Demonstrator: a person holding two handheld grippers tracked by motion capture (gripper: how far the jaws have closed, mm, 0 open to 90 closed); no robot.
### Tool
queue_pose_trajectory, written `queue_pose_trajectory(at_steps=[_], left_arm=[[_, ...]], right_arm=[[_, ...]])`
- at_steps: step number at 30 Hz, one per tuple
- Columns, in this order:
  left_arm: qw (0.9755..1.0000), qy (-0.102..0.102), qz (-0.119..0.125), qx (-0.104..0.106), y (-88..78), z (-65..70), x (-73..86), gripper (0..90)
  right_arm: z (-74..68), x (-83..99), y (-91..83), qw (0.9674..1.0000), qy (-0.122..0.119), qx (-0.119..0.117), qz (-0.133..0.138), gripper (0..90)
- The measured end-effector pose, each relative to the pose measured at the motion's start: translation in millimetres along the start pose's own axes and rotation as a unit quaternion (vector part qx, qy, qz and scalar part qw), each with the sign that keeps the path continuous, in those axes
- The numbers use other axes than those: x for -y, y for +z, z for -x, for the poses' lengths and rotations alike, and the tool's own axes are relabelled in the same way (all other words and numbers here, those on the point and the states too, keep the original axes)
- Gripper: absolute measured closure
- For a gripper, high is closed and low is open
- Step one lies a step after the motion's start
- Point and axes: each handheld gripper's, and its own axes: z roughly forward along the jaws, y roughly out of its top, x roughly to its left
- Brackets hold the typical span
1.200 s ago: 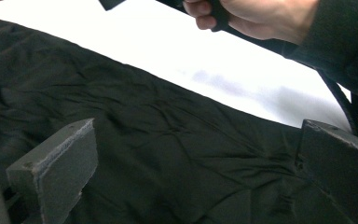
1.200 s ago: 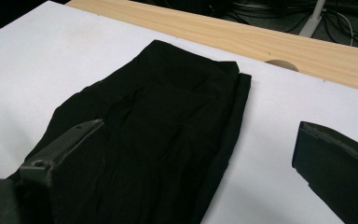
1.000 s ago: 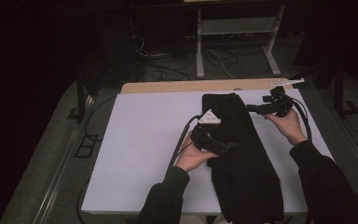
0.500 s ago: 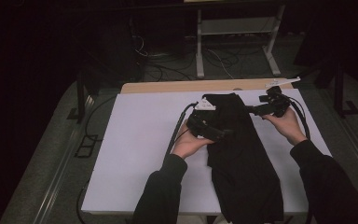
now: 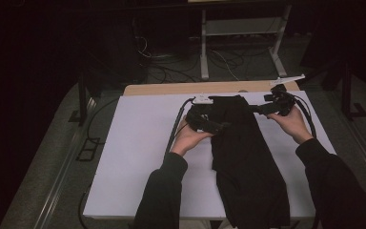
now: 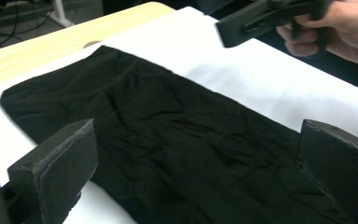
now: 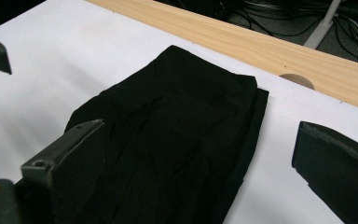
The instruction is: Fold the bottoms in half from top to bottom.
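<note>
One table [image 5: 138, 157], white top, with a bare wooden strip [image 5: 181, 88] along the far edge; that strip has a round hole [image 7: 297, 80] in it.

One black garment [image 5: 248, 157] on the table. It lies as a long band right of centre, running from near the wooden strip down to the near edge, where it widens and reaches the table's rim close to your right sleeve. Far end is squared off and folded over, with a doubled layer along one side edge. Fabric is matte black, flat on the white top, with shallow creases and wrinkles across it. No print or label that I can make out.

Two grippers, one in each of your hands.

Left gripper [image 5: 221, 126]: at the garment's left edge, roughly a third of the way down from its far end. Jaws are wide apart in the left gripper view, cloth showing between them, nothing clamped.

Right gripper [image 5: 256, 109]: near the garment's far right corner, pointing left towards it. Jaws are wide apart in the right gripper view, with the folded far end between them, nothing held.

Each gripper trails one black cable; your left one runs up the white top to the far edge.
</note>
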Motion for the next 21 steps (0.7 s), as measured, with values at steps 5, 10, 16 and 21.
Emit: queue_pose_trajectory(at_steps=[5,10,16,21], left_arm=[[0.9994,-0.032,0.002,-0.014,0.2,-20.2,5.7,0.0],[0.9974,-0.065,0.011,-0.029,-0.1,-34.1,10.8,0.0],[0.994,-0.101,0.019,-0.038,2.2,-44.9,16.1,0.0],[0.9908,-0.124,0.028,-0.046,7.3,-53.2,20.8,0.0]], right_arm=[[7.8,0.0,4.9,0.9998,0.016,-0.002,-0.005,2.6],[14.0,0.4,9.3,0.9995,0.027,-0.002,-0.013,2.7],[21.2,3.1,12.5,0.9984,0.054,-0.006,-0.018,2.8],[29.1,5.3,14.1,0.9968,0.074,-0.006,-0.028,4.0]])
